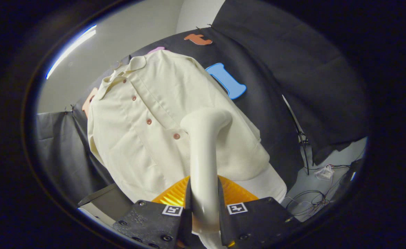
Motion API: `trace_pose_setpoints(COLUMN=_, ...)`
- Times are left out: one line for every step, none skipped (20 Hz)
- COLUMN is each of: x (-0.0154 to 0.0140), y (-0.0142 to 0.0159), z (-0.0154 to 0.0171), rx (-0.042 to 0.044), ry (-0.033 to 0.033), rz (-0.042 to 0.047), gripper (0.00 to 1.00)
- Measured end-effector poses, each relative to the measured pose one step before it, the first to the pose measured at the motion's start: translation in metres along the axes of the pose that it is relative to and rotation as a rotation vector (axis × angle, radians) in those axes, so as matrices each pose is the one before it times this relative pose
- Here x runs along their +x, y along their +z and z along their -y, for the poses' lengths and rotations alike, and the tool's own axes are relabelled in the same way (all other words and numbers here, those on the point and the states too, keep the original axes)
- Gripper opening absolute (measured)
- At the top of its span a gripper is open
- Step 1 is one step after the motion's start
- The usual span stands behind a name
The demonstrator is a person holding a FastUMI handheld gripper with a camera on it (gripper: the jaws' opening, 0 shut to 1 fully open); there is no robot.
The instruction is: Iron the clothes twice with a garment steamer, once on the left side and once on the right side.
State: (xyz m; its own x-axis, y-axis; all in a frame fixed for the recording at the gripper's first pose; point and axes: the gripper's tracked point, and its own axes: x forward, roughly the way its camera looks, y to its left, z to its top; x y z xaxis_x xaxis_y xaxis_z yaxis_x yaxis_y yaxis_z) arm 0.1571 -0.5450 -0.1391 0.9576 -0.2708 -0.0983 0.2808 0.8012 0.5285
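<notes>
Two fingers of gripper [203, 211] clamp steamer [203, 152] handle; head at frame centre against shirt [137, 114]; next: stroke down one side.

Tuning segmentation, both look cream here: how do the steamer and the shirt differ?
The steamer is a smooth, glossy, rigid curved tube; the shirt is matte woven cloth with creases. The steamer sits between the fingers of the gripper, which press on its handle from both sides; the shirt hangs beyond them against the black cloth. The shirt carries a row of brown buttons; the steamer is plain. Both are cream-white.
</notes>
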Motion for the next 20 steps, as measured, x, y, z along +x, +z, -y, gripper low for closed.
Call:
trace_pose_setpoints(x=-0.00151, y=-0.00464, z=0.00245, rx=0.00683, ry=-0.00531, rz=-0.00623, gripper=0.32)
trace_pose_setpoints(x=-0.00147, y=-0.00514, z=0.00259, rx=0.00708, ry=-0.00471, rz=-0.00515, gripper=0.32)
trace_pose_setpoints(x=-0.00192, y=-0.00446, z=0.00371, rx=0.00622, ry=-0.00478, rz=-0.0025, gripper=0.32)
trace_pose_setpoints(x=-0.00167, y=-0.00488, z=0.00391, rx=0.0047, ry=-0.00636, rz=-0.0064, gripper=0.32)
trace_pose_setpoints(x=-0.00173, y=-0.00565, z=0.0039, rx=0.00843, ry=-0.0073, rz=-0.00608, gripper=0.32)
trace_pose_setpoints(x=-0.00226, y=-0.00468, z=0.0035, rx=0.01092, ry=-0.00667, rz=-0.00288, gripper=0.32)
trace_pose_setpoints(x=-0.00207, y=-0.00539, z=0.00368, rx=0.00871, ry=-0.00613, rz=-0.00769, gripper=0.32)
trace_pose_setpoints(x=-0.00262, y=-0.00542, z=0.00294, rx=0.00518, ry=-0.00731, rz=-0.00475, gripper=0.32)
trace_pose_setpoints(x=-0.00207, y=-0.00467, z=0.00277, rx=-0.00017, ry=-0.00847, rz=-0.00631, gripper=0.32)
trace_pose_setpoints(x=-0.0023, y=-0.00414, z=0.00222, rx=0.00042, ry=-0.00874, rz=-0.00773, gripper=0.32)
trace_pose_setpoints(x=-0.00285, y=-0.00285, z=0.00206, rx=0.00076, ry=-0.00759, rz=-0.00423, gripper=0.32)
trace_pose_setpoints(x=-0.00329, y=-0.00308, z=0.00215, rx=-0.00263, ry=-0.00614, rz=-0.00457, gripper=0.32)
trace_pose_setpoints(x=-0.00284, y=-0.0032, z=0.00126, rx=-0.0024, ry=-0.00768, rz=-0.00704, gripper=0.32)
trace_pose_setpoints(x=-0.00406, y=-0.00273, z=0.00167, rx=-0.00239, ry=-0.00741, rz=-0.00364, gripper=0.32)
trace_pose_setpoints(x=-0.00572, y=-0.00098, z=0.00046, rx=0.00362, ry=-0.00339, rz=0.00074, gripper=0.32)
trace_pose_setpoints(x=-0.00656, y=0.0004, z=-0.00256, rx=0.00899, ry=0.00426, rz=0.00447, gripper=0.32)
trace_pose_setpoints(x=-0.00671, y=-0.00018, z=-0.0036, rx=0.01355, ry=0.00708, rz=0.00483, gripper=0.32)
trace_pose_setpoints(x=-0.00622, y=0.00138, z=-0.00369, rx=0.01352, ry=0.00429, rz=0.00746, gripper=0.32)
trace_pose_setpoints(x=-0.00747, y=0.00193, z=-0.00371, rx=0.00728, ry=0.00124, rz=0.00606, gripper=0.32)
trace_pose_setpoints(x=-0.00881, y=0.00221, z=-0.00528, rx=-0.00292, ry=0.00157, rz=0.00946, gripper=0.32)
